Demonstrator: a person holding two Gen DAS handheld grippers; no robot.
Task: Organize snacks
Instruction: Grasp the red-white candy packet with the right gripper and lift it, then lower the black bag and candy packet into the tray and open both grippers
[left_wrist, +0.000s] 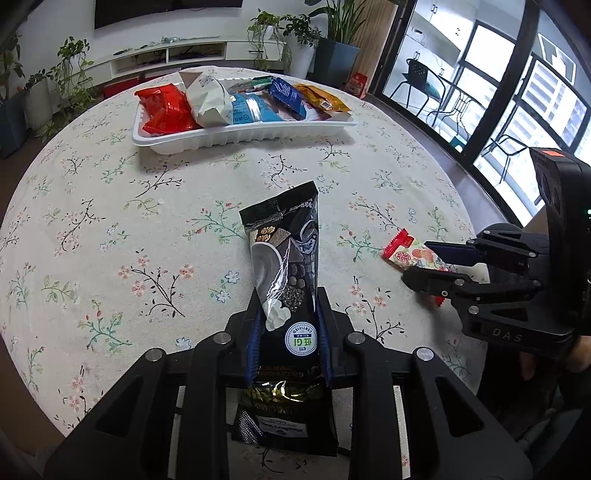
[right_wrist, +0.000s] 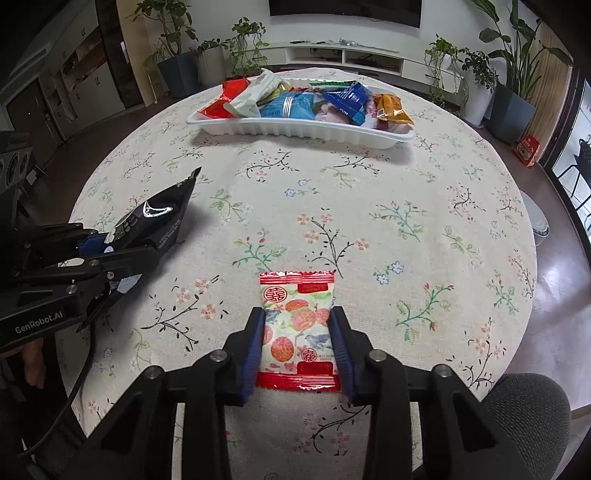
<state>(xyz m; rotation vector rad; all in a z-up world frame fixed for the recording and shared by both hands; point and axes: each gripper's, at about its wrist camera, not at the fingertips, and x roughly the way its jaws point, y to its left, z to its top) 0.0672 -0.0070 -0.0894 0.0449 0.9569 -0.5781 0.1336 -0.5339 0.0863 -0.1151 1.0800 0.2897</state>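
My left gripper (left_wrist: 288, 328) is shut on a long black snack packet (left_wrist: 284, 266), gripping its sides; the packet points toward the tray and also shows in the right wrist view (right_wrist: 155, 221). My right gripper (right_wrist: 298, 332) is shut on a small red and white candy packet (right_wrist: 298, 325), which also shows in the left wrist view (left_wrist: 413, 253) between the right fingers. A white plastic tray (left_wrist: 236, 138) at the far side of the table holds several snack packets: red, white, blue, orange. It also shows in the right wrist view (right_wrist: 295, 131).
The round table has a floral cloth (right_wrist: 406, 221). Potted plants (left_wrist: 332, 44) and a TV shelf stand behind it. Glass doors (left_wrist: 498, 92) are on the right. A grey chair (right_wrist: 528, 406) sits at the near right edge.
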